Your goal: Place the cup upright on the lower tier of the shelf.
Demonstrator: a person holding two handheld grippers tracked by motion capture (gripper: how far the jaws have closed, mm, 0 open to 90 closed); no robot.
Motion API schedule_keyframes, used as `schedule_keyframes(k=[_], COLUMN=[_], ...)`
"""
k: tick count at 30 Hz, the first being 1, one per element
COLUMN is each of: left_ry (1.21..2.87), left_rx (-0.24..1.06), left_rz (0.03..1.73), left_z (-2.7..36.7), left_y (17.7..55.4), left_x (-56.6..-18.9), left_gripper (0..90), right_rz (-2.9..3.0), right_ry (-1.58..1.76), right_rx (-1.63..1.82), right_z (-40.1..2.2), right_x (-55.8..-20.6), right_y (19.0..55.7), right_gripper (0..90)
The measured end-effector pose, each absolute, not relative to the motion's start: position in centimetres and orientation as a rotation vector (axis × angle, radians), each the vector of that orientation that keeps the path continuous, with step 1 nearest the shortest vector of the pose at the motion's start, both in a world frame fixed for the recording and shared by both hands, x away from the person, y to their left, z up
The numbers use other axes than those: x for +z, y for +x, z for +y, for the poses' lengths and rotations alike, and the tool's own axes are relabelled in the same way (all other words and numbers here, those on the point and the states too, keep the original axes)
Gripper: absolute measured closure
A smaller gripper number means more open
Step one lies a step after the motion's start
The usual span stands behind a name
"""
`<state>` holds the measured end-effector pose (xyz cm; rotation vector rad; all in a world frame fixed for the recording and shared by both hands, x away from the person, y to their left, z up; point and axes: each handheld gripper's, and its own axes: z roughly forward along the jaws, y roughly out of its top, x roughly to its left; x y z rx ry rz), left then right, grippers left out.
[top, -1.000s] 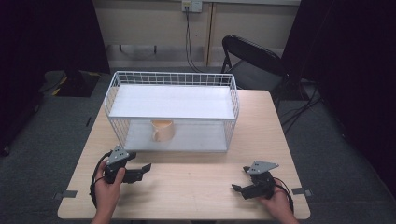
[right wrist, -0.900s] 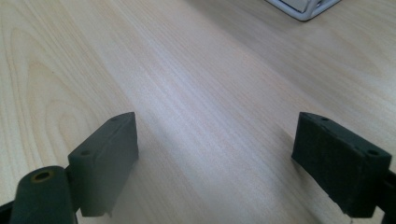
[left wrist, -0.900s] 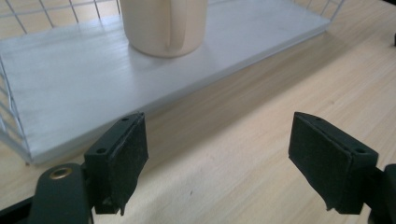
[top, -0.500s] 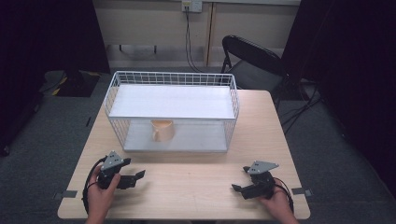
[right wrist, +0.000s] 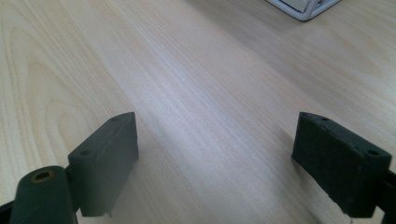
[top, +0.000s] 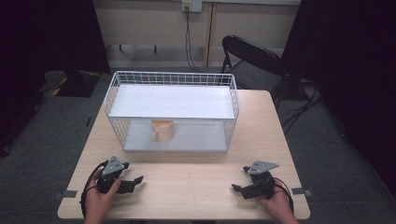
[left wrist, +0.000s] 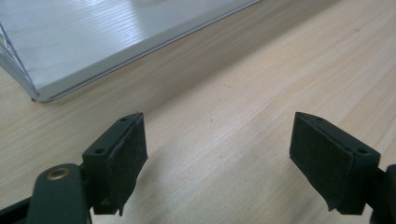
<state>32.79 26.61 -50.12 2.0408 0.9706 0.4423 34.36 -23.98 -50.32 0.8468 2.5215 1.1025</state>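
Observation:
A white wire basket (top: 173, 79) with two shelves stands on the far half of the wooden table (top: 196, 177). An orange cup (top: 162, 129) sits on its lower shelf, toward the left. My left gripper (top: 136, 180) rests low over the table near the front left, held in a hand, open with nothing between its pads (left wrist: 123, 154). In the left gripper view the basket's base corner (left wrist: 37, 95) lies ahead to the left. My right gripper (top: 236, 188) stands at the front right, also open and empty, with its pads (right wrist: 109, 149) spread wide over bare wood.
A black folding chair (top: 252, 60) stands behind the table's far right corner. Cables (top: 189, 37) hang from a wall socket at the back. Tape marks (top: 70, 193) sit on the table's front corners. A corner of the basket (right wrist: 303, 7) lies far ahead in the right gripper view.
My left gripper has sunk toward the table and drawn a little nearer to its front edge. The right gripper has kept still.

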Motion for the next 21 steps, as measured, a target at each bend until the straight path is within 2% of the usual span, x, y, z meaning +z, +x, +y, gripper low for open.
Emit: schedule_keyframes(k=[12,21], left_ry=[2.127,2.129], left_rx=[0.432,0.421], left_rz=[0.975,0.978], left_z=[26.35,26.26], left_y=[32.57,32.50], left_x=[-50.49,-50.53], left_gripper=[17.8,14.1], right_rz=[2.521,2.521], right_ry=[0.847,0.846], right_rx=[1.103,1.103], right_z=[-23.98,-23.98], right_x=[-50.32,-50.32], right_y=[34.36,34.36], right_gripper=[13.6,13.6])
